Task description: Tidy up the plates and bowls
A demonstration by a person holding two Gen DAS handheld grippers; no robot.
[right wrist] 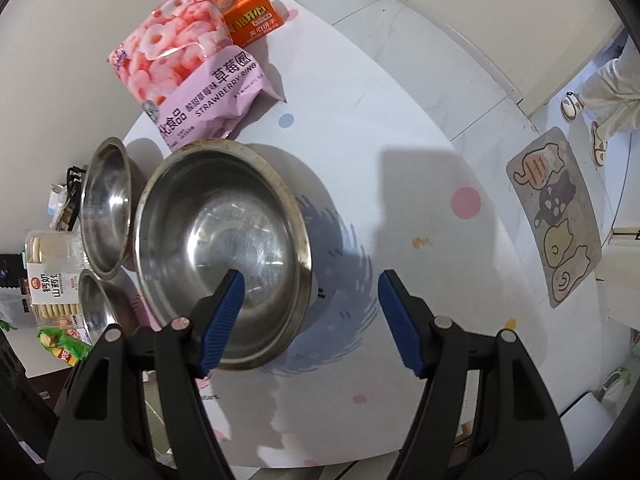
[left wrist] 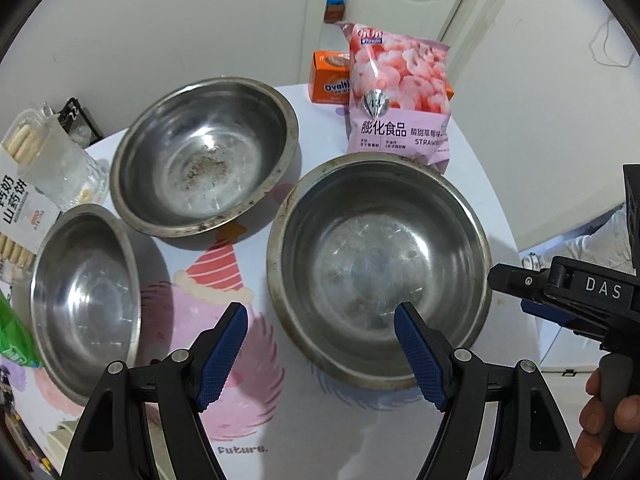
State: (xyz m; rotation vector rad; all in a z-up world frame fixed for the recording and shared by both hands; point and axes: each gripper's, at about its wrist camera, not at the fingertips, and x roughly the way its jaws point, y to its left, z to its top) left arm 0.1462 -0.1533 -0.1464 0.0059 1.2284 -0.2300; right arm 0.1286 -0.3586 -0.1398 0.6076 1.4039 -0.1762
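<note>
Three steel bowls stand apart on a round white table [left wrist: 256, 420]. The nearest bowl [left wrist: 380, 264] is at right, also in the right wrist view [right wrist: 220, 240]. A dirty bowl [left wrist: 204, 156] is at the back, seen too in the right wrist view [right wrist: 106, 208]. A third bowl [left wrist: 86, 300] is at left, and in the right wrist view [right wrist: 94, 304]. My left gripper [left wrist: 320, 316] is open, straddling the nearest bowl's near-left rim. My right gripper [right wrist: 310, 284] is open over that bowl's right rim; its body shows at right in the left wrist view [left wrist: 560, 292].
A pink strawberry-ring snack bag [left wrist: 396, 92] and an orange box [left wrist: 330, 78] stand behind the bowls. A clear biscuit tub [left wrist: 36, 168] and a green packet [left wrist: 16, 340] sit at the left edge. A cat-print floor mat [right wrist: 556, 216] lies beyond the table.
</note>
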